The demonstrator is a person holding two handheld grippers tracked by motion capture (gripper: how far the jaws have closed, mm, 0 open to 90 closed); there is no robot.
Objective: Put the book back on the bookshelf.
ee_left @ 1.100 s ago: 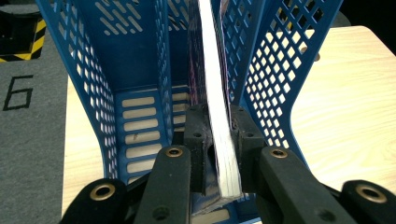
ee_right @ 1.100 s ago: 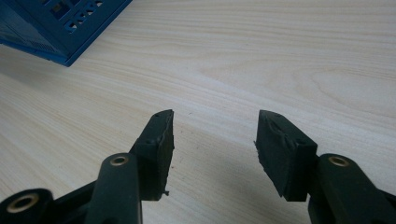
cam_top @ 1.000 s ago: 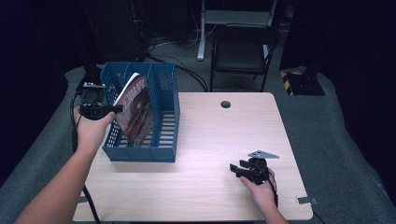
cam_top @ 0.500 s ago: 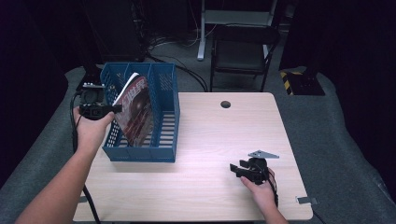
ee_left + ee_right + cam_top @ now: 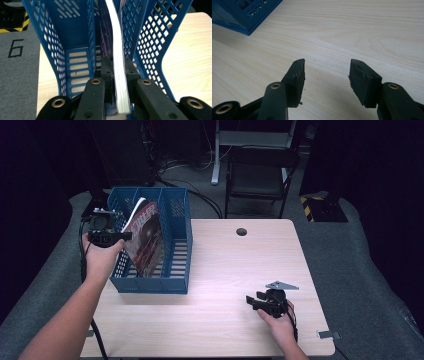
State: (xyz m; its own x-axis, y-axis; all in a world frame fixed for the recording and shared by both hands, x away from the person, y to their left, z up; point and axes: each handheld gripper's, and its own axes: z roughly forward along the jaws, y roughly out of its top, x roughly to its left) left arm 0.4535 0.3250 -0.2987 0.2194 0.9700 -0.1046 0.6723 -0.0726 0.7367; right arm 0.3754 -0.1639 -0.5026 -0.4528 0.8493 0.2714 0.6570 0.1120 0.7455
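A blue mesh file rack (image 5: 150,284) stands on the left part of the wooden table (image 5: 225,265). A magazine (image 5: 145,237) with a dark red cover leans tilted inside one of its slots. My left gripper (image 5: 117,236) reaches in from the rack's left side and is shut on the magazine's upper edge. In the left gripper view the black pads (image 5: 107,68) press on both sides of the white page block (image 5: 118,62), with the rack's walls (image 5: 72,30) around it. My right gripper (image 5: 252,301) rests low over the table at the front right, open and holding nothing (image 5: 325,72).
A round cable hole (image 5: 241,231) sits near the table's far edge. A dark chair (image 5: 260,170) stands behind the table. The rack's corner (image 5: 242,15) lies far left of the right gripper. Grey carpet with a painted "6" (image 5: 15,48) lies beside the table.
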